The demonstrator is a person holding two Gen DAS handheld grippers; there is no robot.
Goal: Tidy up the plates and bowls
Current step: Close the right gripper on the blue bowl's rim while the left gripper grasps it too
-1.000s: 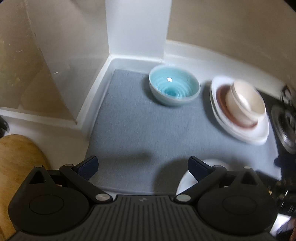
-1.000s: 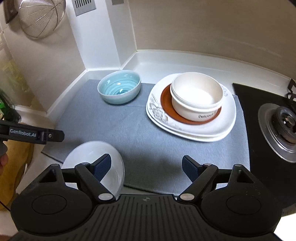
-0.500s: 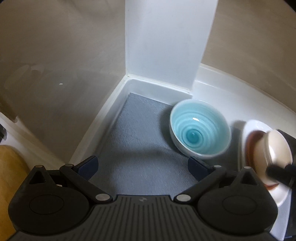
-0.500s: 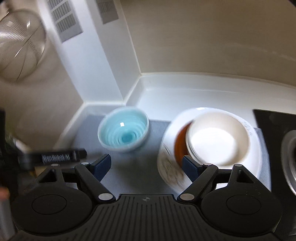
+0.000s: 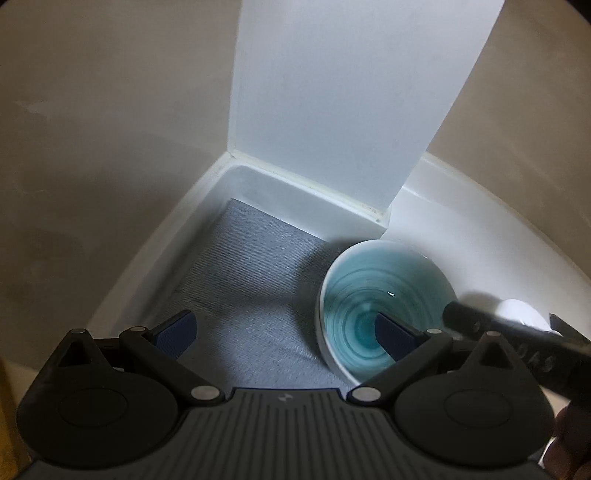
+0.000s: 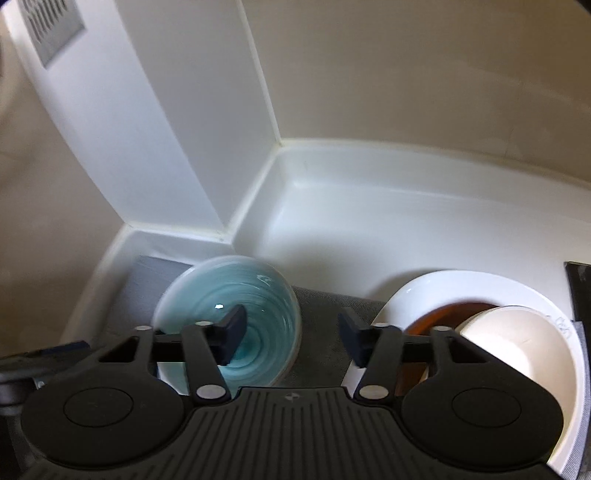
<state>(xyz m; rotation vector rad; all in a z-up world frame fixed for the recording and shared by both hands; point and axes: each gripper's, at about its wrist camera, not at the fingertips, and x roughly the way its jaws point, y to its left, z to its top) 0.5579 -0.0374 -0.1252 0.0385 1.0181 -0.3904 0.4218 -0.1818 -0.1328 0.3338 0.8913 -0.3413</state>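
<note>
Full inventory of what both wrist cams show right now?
blue bowl: 1, pale outside, turquoise rings inside, back of mat near the corner
cream bowl: 1, on brown plate
brown plate: 1, on white plate
white plate: at least 1, right of the mat
mat: 1, grey, on white counter
vent grille: 1, grey, upper left wall
stove edge: black, far right
left gripper: open, right finger over blue bowl
right gripper: jaws closing, straddling blue bowl's right rim, no contact visible
</note>
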